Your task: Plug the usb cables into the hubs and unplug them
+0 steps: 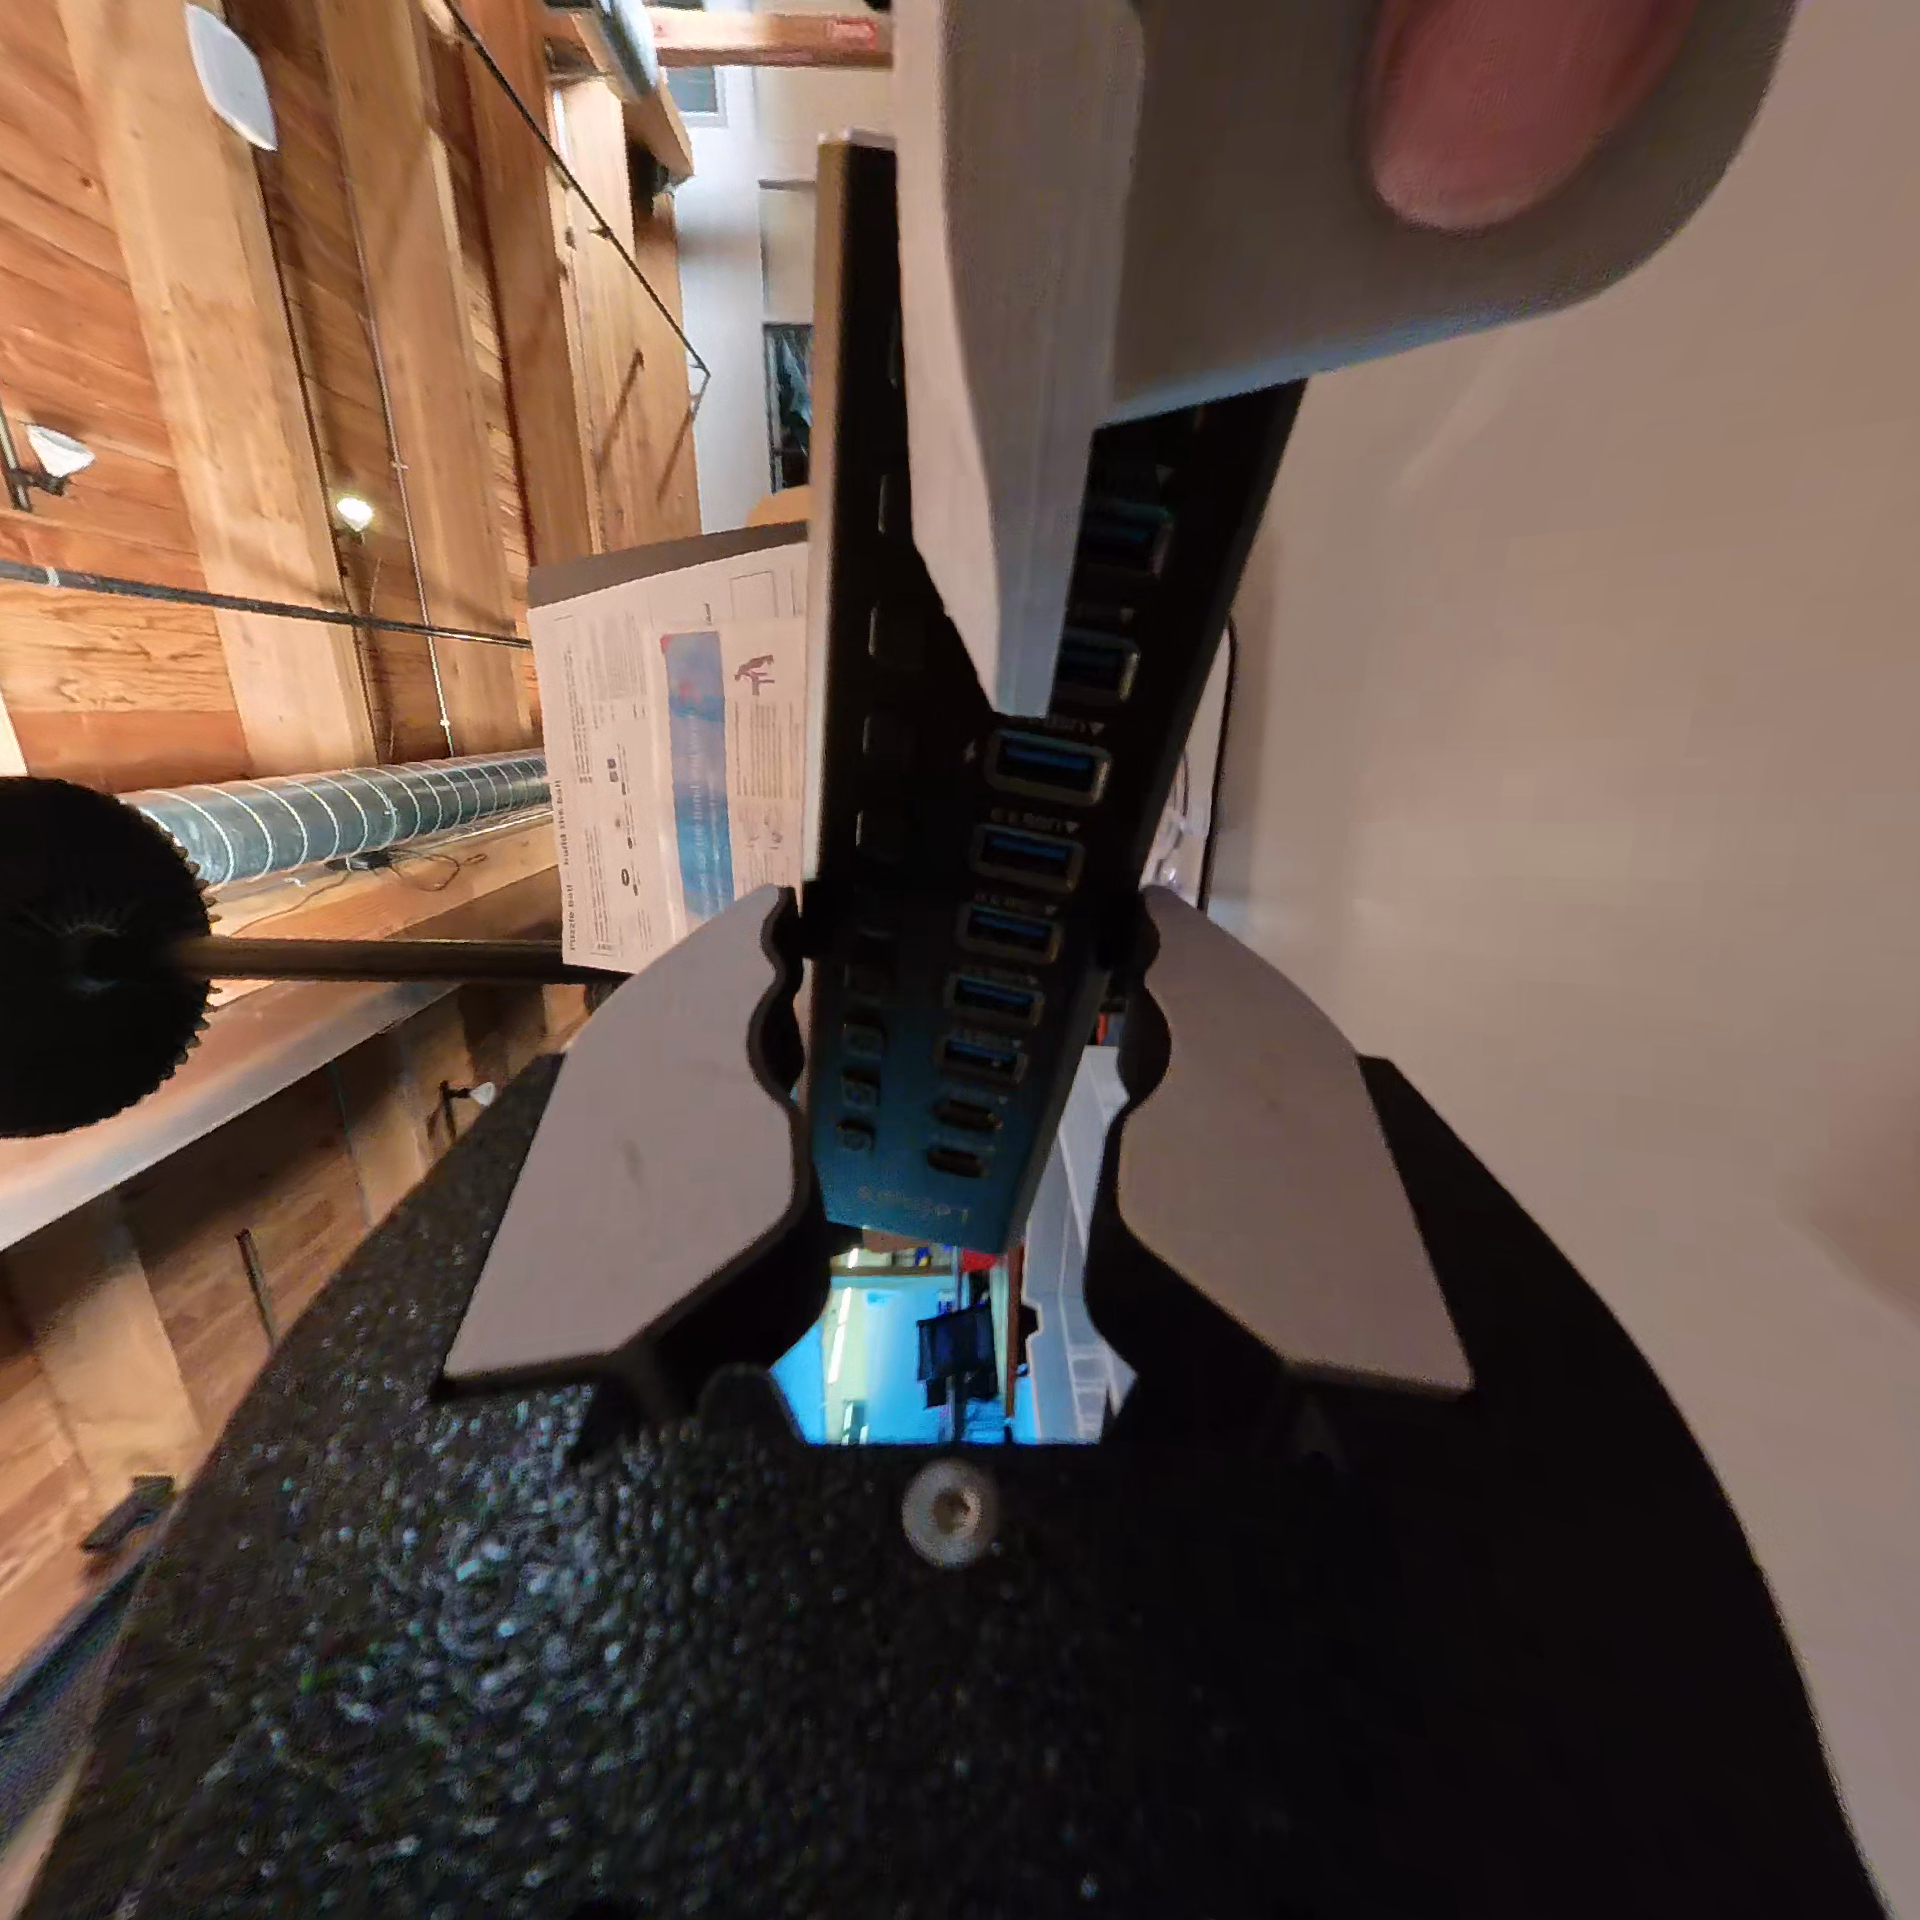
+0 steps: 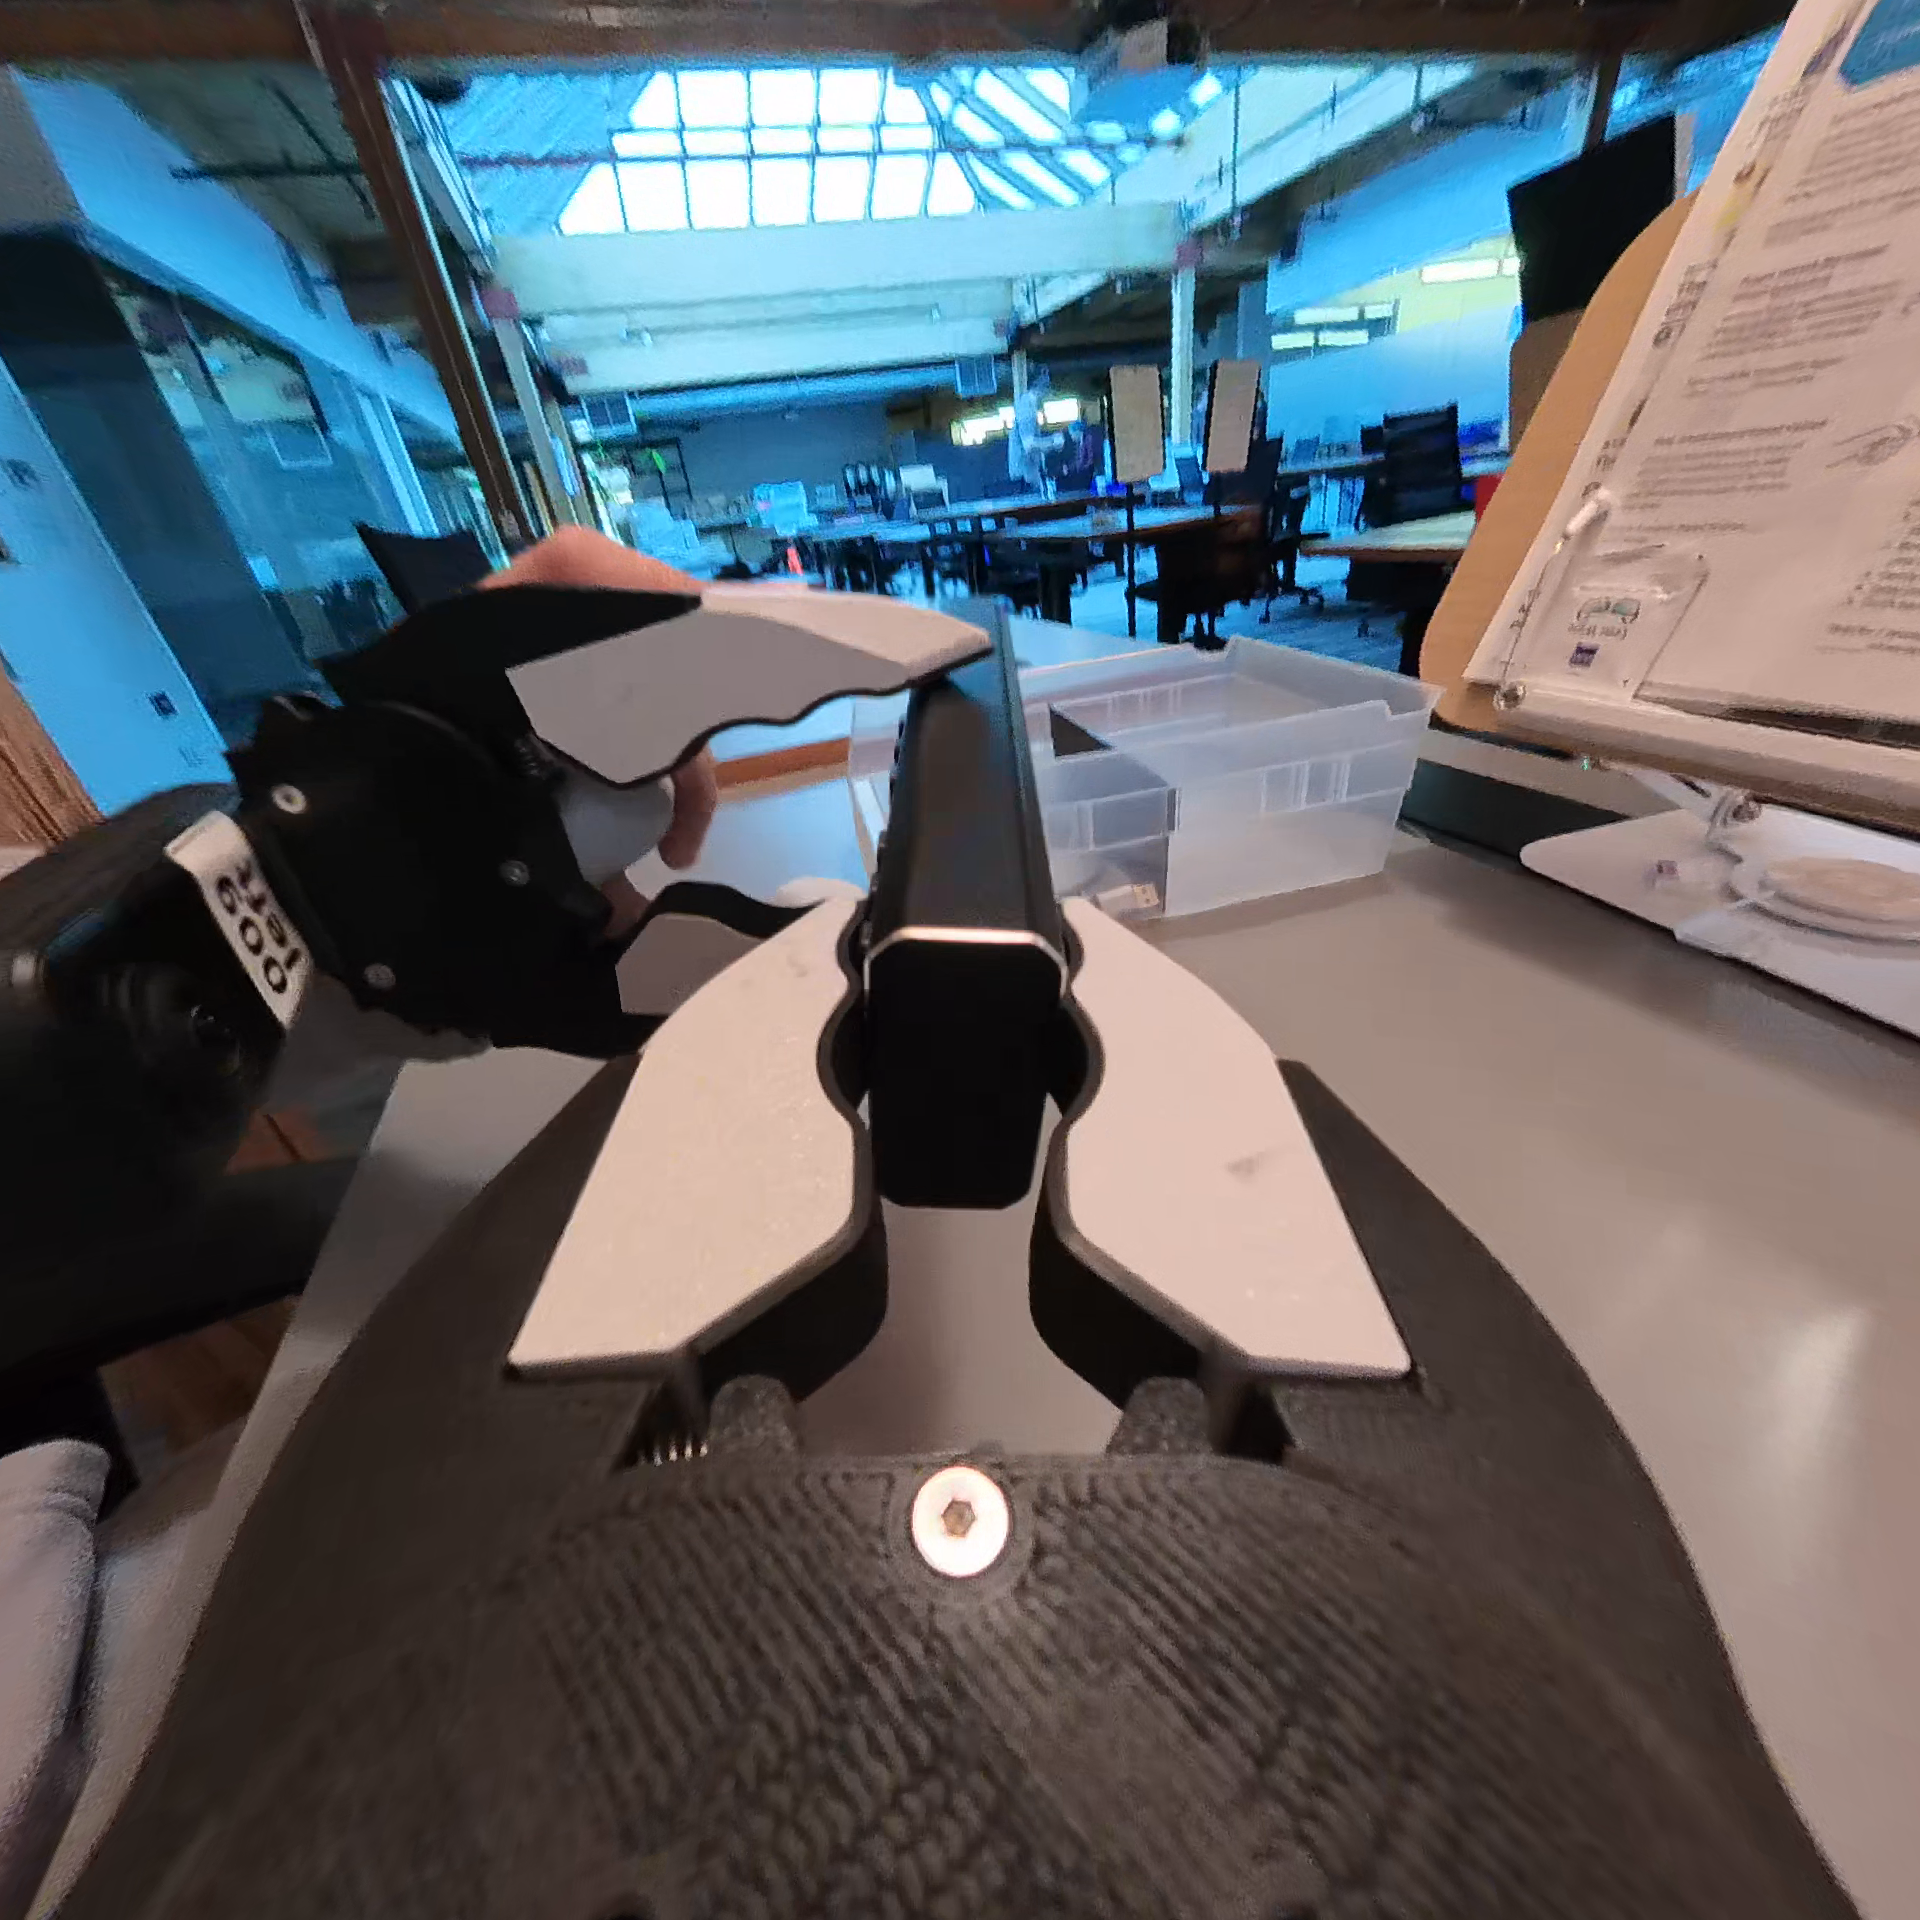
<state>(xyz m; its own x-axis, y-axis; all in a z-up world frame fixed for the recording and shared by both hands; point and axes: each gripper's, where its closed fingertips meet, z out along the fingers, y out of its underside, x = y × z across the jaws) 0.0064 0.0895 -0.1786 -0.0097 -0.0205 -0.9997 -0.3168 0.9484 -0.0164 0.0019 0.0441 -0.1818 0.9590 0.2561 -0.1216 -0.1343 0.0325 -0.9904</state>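
A long black USB hub (image 1: 1029, 769) with a row of blue ports is held off the table by both grippers. My left gripper (image 1: 961, 925) is shut on its sides near the end with the small ports. My right gripper (image 2: 961, 935) is shut on the other end of the hub (image 2: 961, 1060), whose blank end cap faces the camera. The left gripper (image 2: 956, 665) shows in the right wrist view, clamped on the hub farther along. A grey finger of the right gripper (image 1: 1018, 468) shows in the left wrist view. No cable is in the visible ports. A USB plug (image 2: 1127, 896) lies in a bin.
A clear plastic bin (image 2: 1299, 748) with dividers stands on the grey table (image 2: 1558, 1143) just behind the hub. A stand with printed sheets (image 2: 1714, 416) is at the right, also seen in the left wrist view (image 1: 665, 758). A black round object on a rod (image 1: 83, 956) is at the left.
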